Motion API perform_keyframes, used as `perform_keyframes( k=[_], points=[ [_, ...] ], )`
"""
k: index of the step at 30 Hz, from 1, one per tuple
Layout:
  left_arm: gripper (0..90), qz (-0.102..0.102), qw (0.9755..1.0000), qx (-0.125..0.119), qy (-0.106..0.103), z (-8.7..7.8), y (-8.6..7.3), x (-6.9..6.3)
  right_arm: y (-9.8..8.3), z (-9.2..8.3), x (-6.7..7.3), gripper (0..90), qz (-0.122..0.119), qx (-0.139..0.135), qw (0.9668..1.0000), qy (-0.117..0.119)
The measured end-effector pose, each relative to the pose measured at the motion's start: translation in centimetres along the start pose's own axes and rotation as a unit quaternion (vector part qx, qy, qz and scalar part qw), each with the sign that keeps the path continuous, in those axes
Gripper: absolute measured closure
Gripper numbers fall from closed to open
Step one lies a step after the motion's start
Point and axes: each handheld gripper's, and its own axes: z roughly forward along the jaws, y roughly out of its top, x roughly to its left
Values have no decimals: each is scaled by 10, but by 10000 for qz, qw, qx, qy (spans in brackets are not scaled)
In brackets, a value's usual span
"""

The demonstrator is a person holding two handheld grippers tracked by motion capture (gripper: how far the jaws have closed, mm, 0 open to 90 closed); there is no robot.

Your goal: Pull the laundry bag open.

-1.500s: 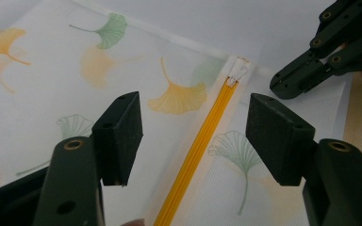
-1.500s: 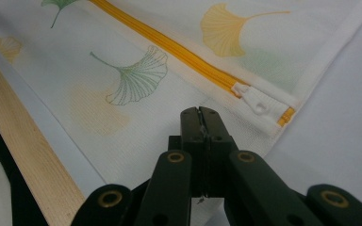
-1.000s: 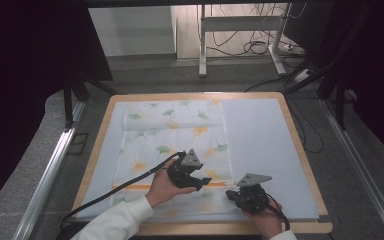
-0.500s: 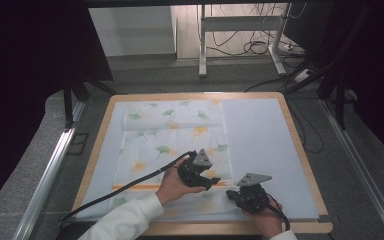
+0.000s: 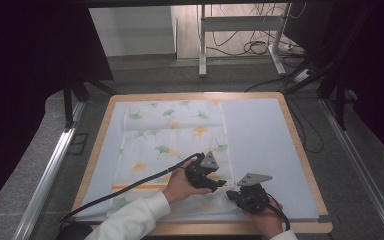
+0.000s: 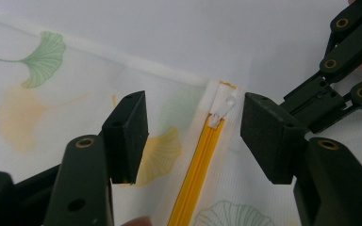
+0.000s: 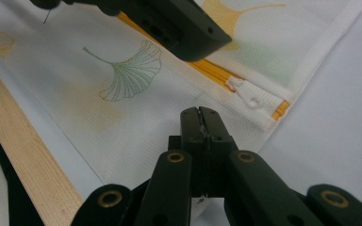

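Note:
A white cloth cover [image 5: 175, 135] printed with ginkgo leaves lies flat on the pale mat. An orange zipper [image 6: 195, 174] runs along its near side and ends at a white pull [image 6: 221, 106] by the right corner. My left gripper [image 5: 220, 184] is open and low over the cloth, its jaws standing on either side of the pull [image 7: 245, 94] without touching it. Just to its right, my right gripper [image 7: 200, 115] is shut, with its tips down at the cloth's near right edge [image 5: 231, 194]. Whether cloth is pinched between them is hidden.
The pale blue mat [image 5: 265, 145] lies in a wooden frame [image 7: 23, 160], with bare mat to the right of the cloth. Black cables trail from both grippers toward the near edge. Metal rails [image 5: 45, 175] flank the table, and a desk frame with cables stands behind it.
My left hand has slid right along the zipper line, closing in on the right gripper. The right gripper has stayed put.

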Motion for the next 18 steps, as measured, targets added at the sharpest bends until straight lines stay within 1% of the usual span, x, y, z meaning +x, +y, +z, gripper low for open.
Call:
perform_keyframes(
  k=[1, 2, 3, 4, 6, 7, 8, 10, 12, 15, 18],
  points=[
    [411, 0, 10000, 0, 0, 0, 0, 0, 0, 0, 0, 888, 0, 0, 10000, 0],
    [411, -41, 10000, -53, -3, 2, 0, -1, 0, 0, 0, 888, 2, 2, 10000, 2],
    [413, -25, 10000, -64, -19, 3, 1, -1, 0, 0, 0, 888, 4, 3, 10000, 2],
    [413, 40, 10000, -1, -26, 5, 2, 0, 0, 0, 0, 888, -6, 9, 10000, 14],
    [414, -14, 10000, -4, -13, 8, 3, -1, 0, 0, -1, 887, -4, 10, 10000, 16],
    [415, -8, 10000, 10, -8, 9, 3, -1, 0, 0, -1, 888, -4, 13, 10000, 18],
    [415, 37, 10000, 65, -21, 10, 4, 0, 0, 0, 0, 887, -5, 17, 10000, 22],
    [414, 81, 9999, 92, -15, 12, 7, -1, 0, 0, 0, 887, -7, 27, 10000, 26],
    [417, 88, 9999, 76, -33, 14, 8, -1, 0, 0, 0, 887, 21, 46, 10000, 35],
    [418, 29, 10000, 64, -36, 16, 9, -1, -1, 0, 0, 887, 19, 57, 10000, 33],
    [423, 67, 9999, 149, -28, 20, 8, -1, -1, 0, -1, 887, 22, 69, 10000, 34]
  ],
)
